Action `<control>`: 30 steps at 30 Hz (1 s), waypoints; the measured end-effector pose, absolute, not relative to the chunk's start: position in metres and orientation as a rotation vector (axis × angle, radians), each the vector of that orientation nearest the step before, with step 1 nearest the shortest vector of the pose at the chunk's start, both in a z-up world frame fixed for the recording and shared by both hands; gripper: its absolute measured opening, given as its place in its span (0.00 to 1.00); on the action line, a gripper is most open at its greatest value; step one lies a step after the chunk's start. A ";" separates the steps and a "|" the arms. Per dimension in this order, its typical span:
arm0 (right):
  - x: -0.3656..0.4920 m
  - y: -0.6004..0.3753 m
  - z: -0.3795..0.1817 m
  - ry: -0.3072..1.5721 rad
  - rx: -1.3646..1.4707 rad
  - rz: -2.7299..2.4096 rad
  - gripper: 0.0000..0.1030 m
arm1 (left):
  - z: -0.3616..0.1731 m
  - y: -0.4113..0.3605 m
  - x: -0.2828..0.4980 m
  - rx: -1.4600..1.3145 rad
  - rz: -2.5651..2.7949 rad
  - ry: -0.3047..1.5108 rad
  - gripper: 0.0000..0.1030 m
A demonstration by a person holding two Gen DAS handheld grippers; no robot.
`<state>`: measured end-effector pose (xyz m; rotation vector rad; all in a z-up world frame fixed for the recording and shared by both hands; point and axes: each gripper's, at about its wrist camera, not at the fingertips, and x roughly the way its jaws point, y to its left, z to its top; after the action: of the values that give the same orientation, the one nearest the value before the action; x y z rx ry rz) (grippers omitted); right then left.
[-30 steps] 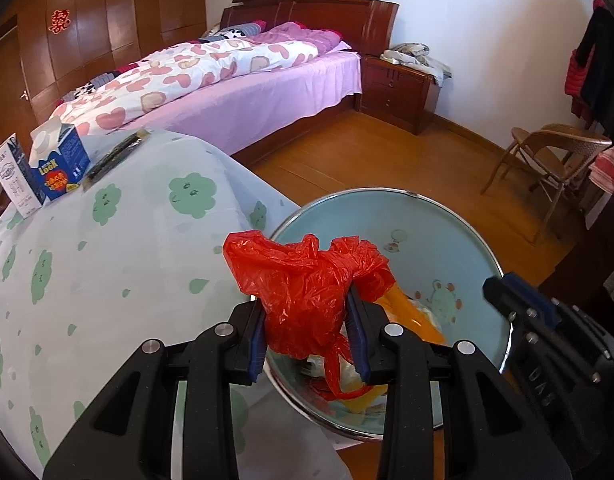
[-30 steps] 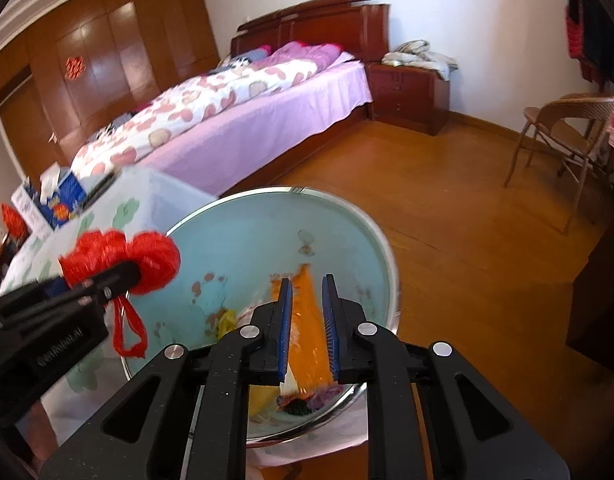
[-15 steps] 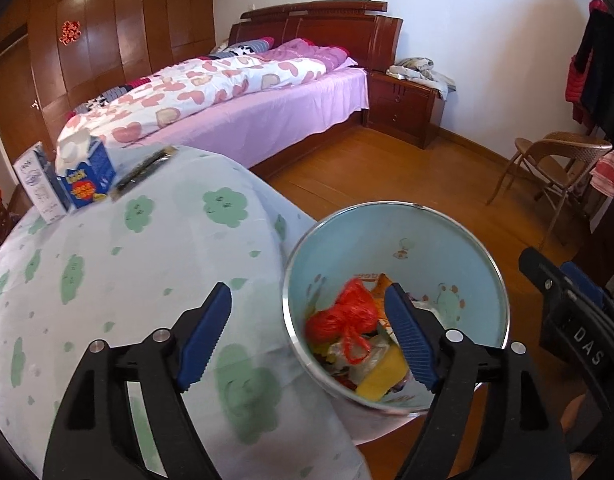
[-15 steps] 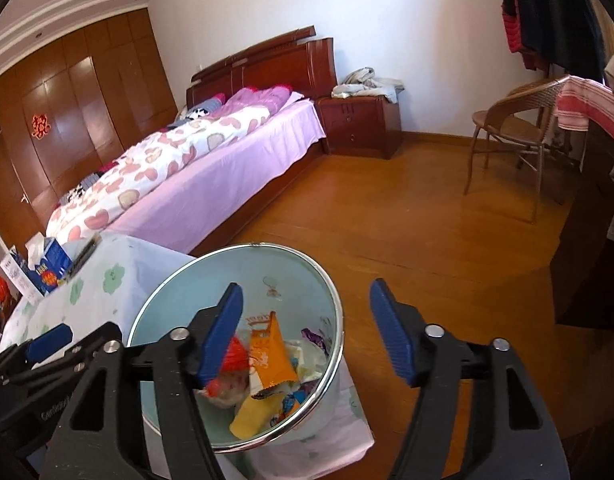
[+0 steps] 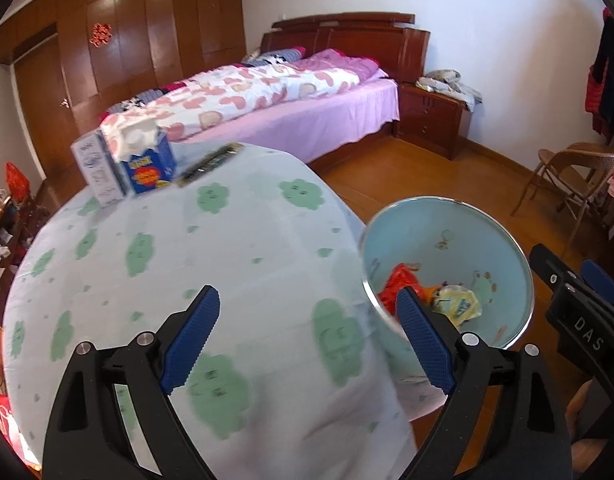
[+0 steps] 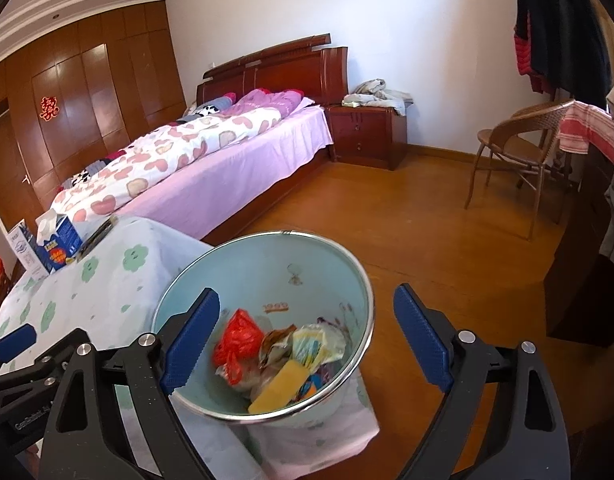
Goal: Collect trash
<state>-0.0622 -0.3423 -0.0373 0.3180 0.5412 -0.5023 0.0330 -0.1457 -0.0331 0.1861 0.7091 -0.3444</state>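
Note:
A light blue bin [image 6: 307, 264] with a metal rim stands on the floor against the table's edge. Inside it lie a crumpled red plastic bag [image 6: 237, 334], a yellow wrapper [image 6: 281, 386] and other scraps. My right gripper [image 6: 306, 300] hangs above the bin, its jaws opening with nothing held between them. My left gripper [image 5: 307, 304] is over the cloth-covered table [image 5: 187, 240], just left of the bin [image 5: 447, 240]. Its jaws are opening too and hold nothing. The red bag [image 5: 399, 280] shows past its right finger.
On the table's far side stand a blue carton [image 5: 147, 160], a white box [image 5: 97, 172] and a dark flat strip [image 5: 211, 164]. Beyond are a bed [image 6: 227, 168], a nightstand [image 6: 367, 136], a wicker chair [image 6: 519, 152] and a dark cabinet [image 6: 587, 272]. Wooden floor lies right of the bin.
Both grippers opened wide. The red bag left the left gripper and the orange-yellow wrapper left the right one; both now lie in the bin. Both grippers rose and drew back, the left toward the table.

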 end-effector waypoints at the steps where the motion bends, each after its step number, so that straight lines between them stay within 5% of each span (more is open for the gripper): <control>1: -0.064 -0.338 -0.038 0.539 0.311 -0.502 0.85 | -0.031 -0.141 0.031 0.182 -0.341 0.703 0.86; 9: -0.089 -0.299 -0.019 0.431 0.221 -0.496 0.85 | 0.003 -0.106 0.004 0.146 -0.289 0.559 0.94; 30: -0.125 -0.280 0.026 0.302 0.216 -0.491 0.90 | 0.034 -0.096 -0.027 0.131 -0.294 0.445 0.94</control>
<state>-0.1252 -0.2800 0.0259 0.2157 0.3018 -0.4908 -0.0268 -0.0956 0.0336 0.1313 0.4447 -0.2942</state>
